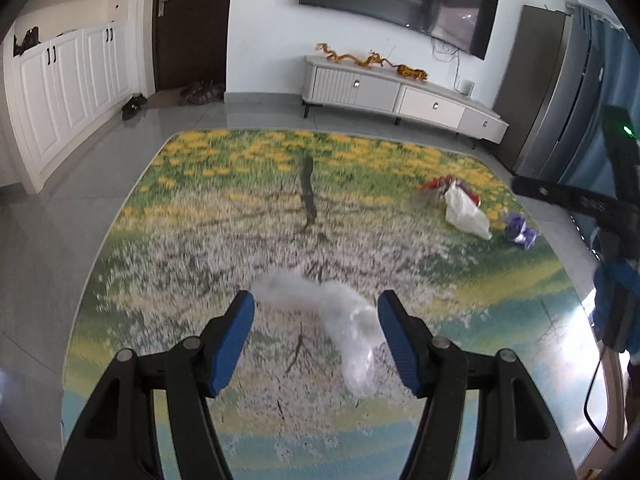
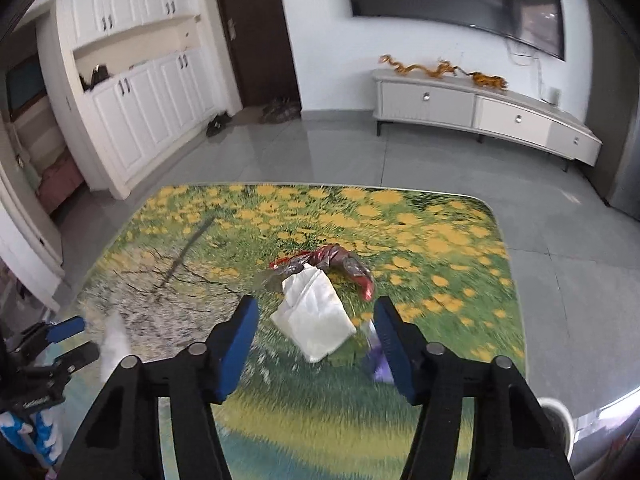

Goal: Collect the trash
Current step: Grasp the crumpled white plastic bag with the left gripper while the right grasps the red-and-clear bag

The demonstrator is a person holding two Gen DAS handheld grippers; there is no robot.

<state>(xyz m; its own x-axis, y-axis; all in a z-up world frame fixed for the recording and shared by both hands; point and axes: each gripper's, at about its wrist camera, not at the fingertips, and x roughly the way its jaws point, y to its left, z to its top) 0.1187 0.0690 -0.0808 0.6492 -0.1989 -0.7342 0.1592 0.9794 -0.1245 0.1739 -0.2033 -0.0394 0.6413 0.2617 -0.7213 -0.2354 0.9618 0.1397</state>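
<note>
A crumpled clear plastic bag [image 1: 344, 320] lies on the flowered table top [image 1: 240, 220]. My left gripper [image 1: 316, 304] is open above it, the bag between the blue pads. A white plastic bag [image 2: 316, 316], a red and silver wrapper [image 2: 336, 264] and a purple wrapper [image 2: 378, 360] lie together farther right; they also show in the left wrist view as the white bag [image 1: 466, 212], red wrapper [image 1: 444, 184] and purple wrapper [image 1: 520, 230]. My right gripper [image 2: 316, 308] is open above the white bag, empty.
The table top [image 2: 460, 240] ends at rounded edges over a grey tiled floor [image 2: 340, 152]. A white TV cabinet [image 2: 480, 112], white cupboards [image 2: 140, 112] and a dark door [image 2: 256, 32] stand beyond. A white round container [image 2: 558, 420] sits at the lower right.
</note>
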